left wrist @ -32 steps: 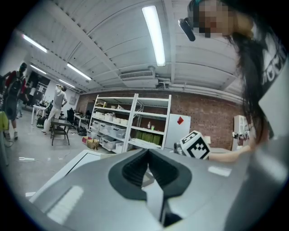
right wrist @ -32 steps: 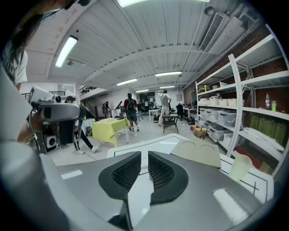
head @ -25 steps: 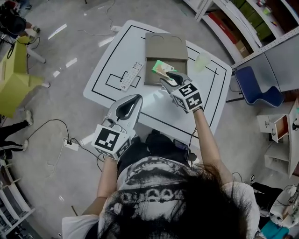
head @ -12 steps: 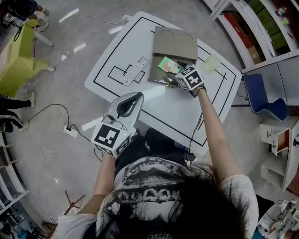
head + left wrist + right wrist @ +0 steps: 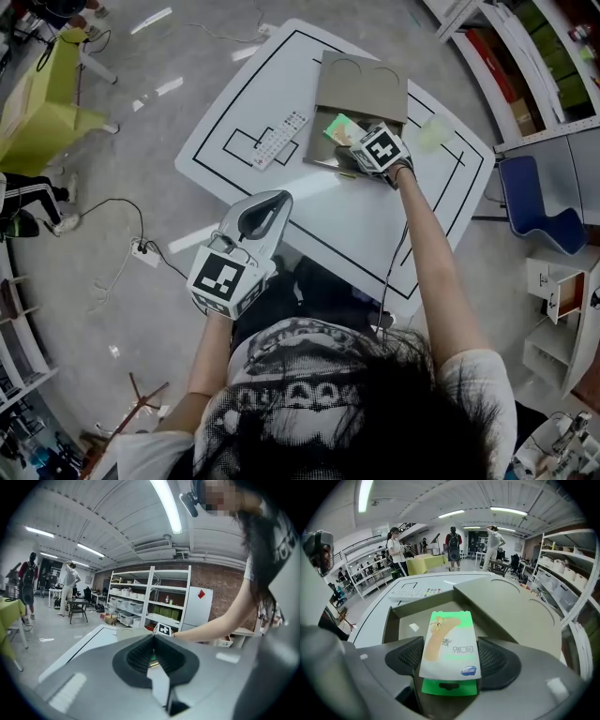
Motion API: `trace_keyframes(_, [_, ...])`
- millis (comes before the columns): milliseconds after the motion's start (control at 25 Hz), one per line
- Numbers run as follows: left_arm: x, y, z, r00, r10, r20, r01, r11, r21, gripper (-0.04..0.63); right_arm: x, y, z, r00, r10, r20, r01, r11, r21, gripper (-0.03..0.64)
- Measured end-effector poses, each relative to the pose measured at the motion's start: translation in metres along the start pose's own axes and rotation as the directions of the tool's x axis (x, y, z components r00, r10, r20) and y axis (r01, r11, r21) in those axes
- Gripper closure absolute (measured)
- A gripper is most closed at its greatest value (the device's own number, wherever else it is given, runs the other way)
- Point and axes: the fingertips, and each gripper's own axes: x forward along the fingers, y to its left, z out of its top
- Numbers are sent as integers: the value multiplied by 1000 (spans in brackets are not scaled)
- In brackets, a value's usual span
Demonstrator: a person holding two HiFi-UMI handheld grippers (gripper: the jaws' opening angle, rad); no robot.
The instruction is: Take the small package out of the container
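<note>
Where the white table (image 5: 281, 202) bears an open cardboard container (image 5: 361, 84) at its far side, the right gripper (image 5: 359, 142) reaches in.
Its jaws are opening wide around the small green package (image 5: 450, 641) at the container's near side; the left gripper (image 5: 275, 199) hovers nearer, jaws together, empty.

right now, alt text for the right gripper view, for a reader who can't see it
A small green-and-white package lies between the opening jaws of the right gripper, over an open grey box on a white table. A remote control lies beyond the box, at left.
</note>
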Motion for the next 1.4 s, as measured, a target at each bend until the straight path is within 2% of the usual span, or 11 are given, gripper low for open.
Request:
trace_keyframes(200, [-7,2,2,1000,4,8,-4,1000,-1,595,-6,-1,7,998,-35,51,33,999,37,258])
trace_keyframes(440, [-18,9,2,1000,10,14,-10,1000,-3,595,-27,10,21,993,-57,100,55,998,25,258])
trace_keyframes(760, [-33,11,0,1000,-3,23,4,1000,-5,595,-79,34,50,968,-113,224,95,992,88,258])
trace_keyframes(1160, [-61,13,2,998,-34,43,34,999,9,595,-151,96,69,915,-186,358,112,970,216,258])
trace_keyframes(1400, [-86,14,-5,997,-67,45,66,998,17,595,-169,150,59,908,-211,362,112,954,277,258])
